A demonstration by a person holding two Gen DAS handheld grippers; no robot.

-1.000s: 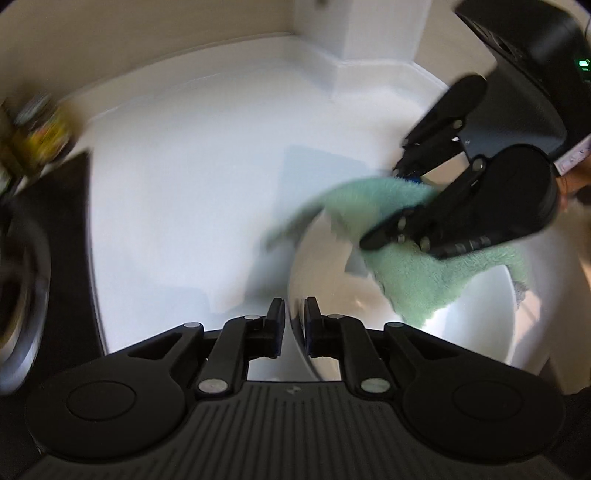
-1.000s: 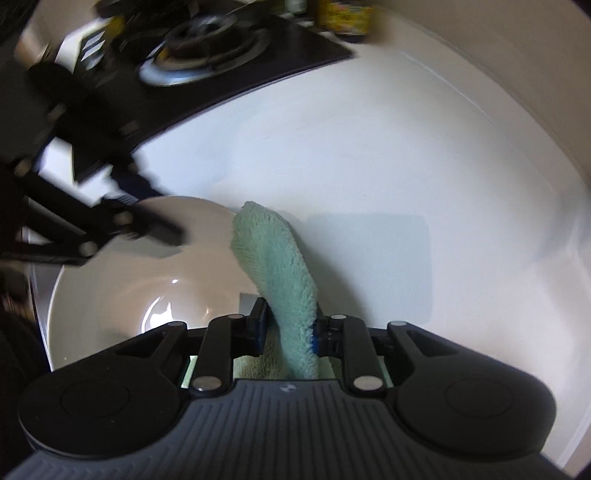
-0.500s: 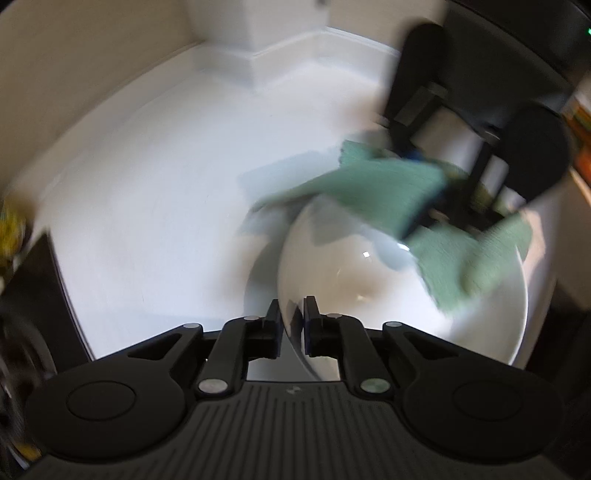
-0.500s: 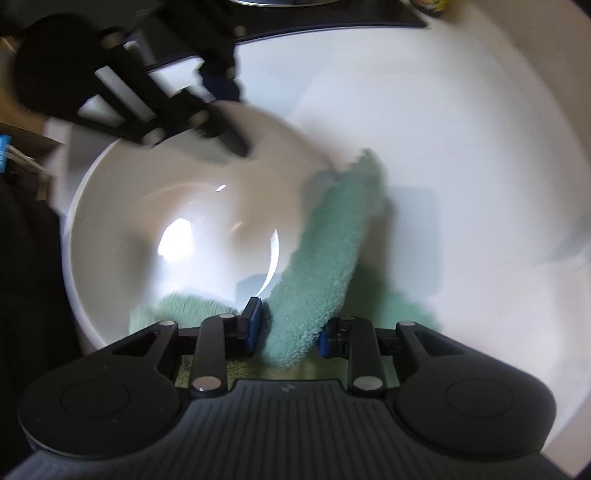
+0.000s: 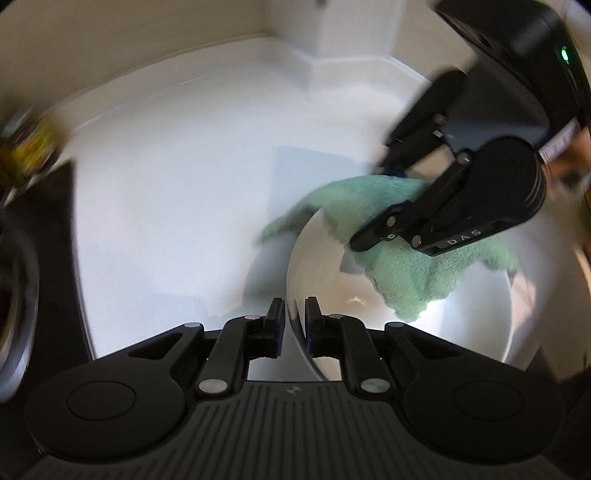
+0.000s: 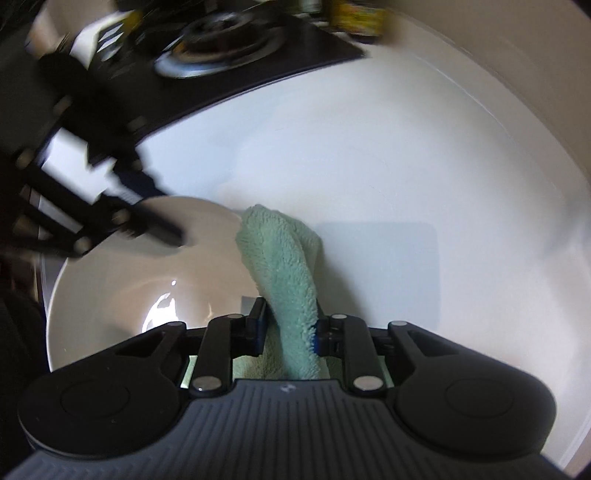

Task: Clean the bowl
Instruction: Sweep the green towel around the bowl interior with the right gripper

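Bowl: white bowl (image 5: 424,325) sits on the white counter (image 5: 177,192), near the front edge; inside looks glossy, no dirt to be seen.
Left claw: left gripper (image 5: 294,325) has its jaws nearly together, pinching the bowl's near rim; jaws have just eased open a touch, rim between them.
Cloth: green cloth (image 6: 291,280) is bunched in the bowl, one end draped over the far rim.
Right claw: right gripper (image 6: 290,328) is clamped on the cloth; jaws have just closed in, cloth between them.
Change: half a second ago the cloth lay spread flatter across the far side; now it is gathered back, much as a second ago.
Meaning: judged a back-and-forth wiping stroke, mid-clean, not finished.
Surroundings: black stovetop (image 6: 229,48) and blurred yellow jars (image 5: 26,147) lie beyond the bowl.
Obstruction: none near; the counter corner wall (image 5: 332,33) is well apart.
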